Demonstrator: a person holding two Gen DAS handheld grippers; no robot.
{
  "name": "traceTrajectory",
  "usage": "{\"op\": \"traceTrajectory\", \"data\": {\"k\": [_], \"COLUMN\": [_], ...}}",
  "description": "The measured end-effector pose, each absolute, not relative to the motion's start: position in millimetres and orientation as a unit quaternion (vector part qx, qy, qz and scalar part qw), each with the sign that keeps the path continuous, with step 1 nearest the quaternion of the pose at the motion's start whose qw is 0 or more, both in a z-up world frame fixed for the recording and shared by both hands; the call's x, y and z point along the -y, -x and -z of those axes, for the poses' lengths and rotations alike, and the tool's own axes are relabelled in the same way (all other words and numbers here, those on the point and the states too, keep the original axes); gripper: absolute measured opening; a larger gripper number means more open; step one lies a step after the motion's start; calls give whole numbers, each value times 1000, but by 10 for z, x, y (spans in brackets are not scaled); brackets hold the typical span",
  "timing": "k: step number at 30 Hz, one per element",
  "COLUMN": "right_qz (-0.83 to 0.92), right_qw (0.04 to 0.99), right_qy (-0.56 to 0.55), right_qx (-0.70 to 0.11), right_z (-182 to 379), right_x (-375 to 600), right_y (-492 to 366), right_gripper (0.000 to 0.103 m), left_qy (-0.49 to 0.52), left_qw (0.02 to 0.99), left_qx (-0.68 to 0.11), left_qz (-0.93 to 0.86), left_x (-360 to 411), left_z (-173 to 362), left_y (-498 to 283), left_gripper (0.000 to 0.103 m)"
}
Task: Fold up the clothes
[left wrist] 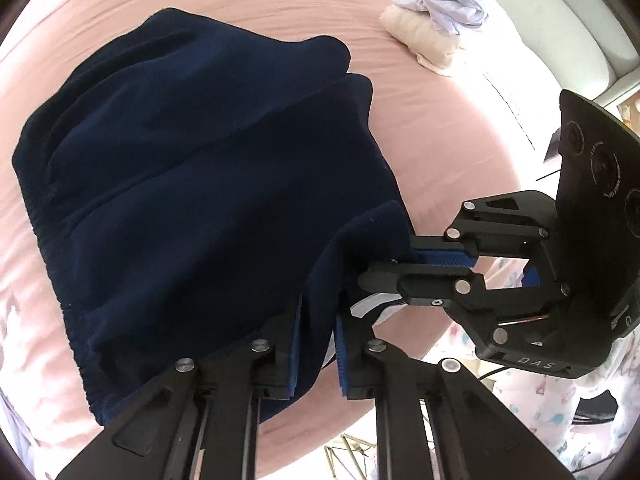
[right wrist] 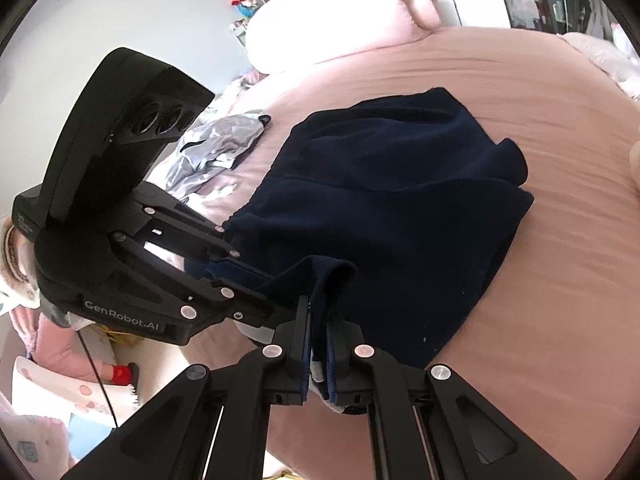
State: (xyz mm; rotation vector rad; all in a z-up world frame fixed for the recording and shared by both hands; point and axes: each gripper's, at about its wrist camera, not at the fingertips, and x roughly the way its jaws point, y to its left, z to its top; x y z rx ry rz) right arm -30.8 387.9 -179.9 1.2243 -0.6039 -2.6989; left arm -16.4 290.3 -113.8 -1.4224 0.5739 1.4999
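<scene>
I have the near edge of the navy garment pinched in both sets of fingers: my left fingers are clamped on a bunch of its hem, and my right fingers are clenched on the same edge just beside them. The rest lies ahead of my fingers on the pink bed, already doubled over, thick and soft, with loose ripples. I judge a fold is under way; next I should carry this edge forward together.
</scene>
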Motion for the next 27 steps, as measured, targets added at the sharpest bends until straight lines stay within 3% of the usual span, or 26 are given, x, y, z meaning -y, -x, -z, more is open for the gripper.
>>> {"op": "traceTrajectory", "data": {"k": [13,17,27], "right_qz": [884,890,898], "right_qw": [24,17,1], "right_qy": [-405,-401,-389], "right_qx": [232,217,206], "right_z": [1741,1690,1540], "right_x": [-3993,-4000,-4133], "right_y": [470,489,584], "right_gripper": [4,4,4], "left_qy": [544,544,531], "left_qw": [492,495,509], "left_qx": [-201,-188,-168], "left_qz": [-649,-651,-656], "left_x": [-3297,-2613,-2635], "left_z": [921,1135,1007], "left_y": [245,367,521], "left_gripper": [8,8,8]}}
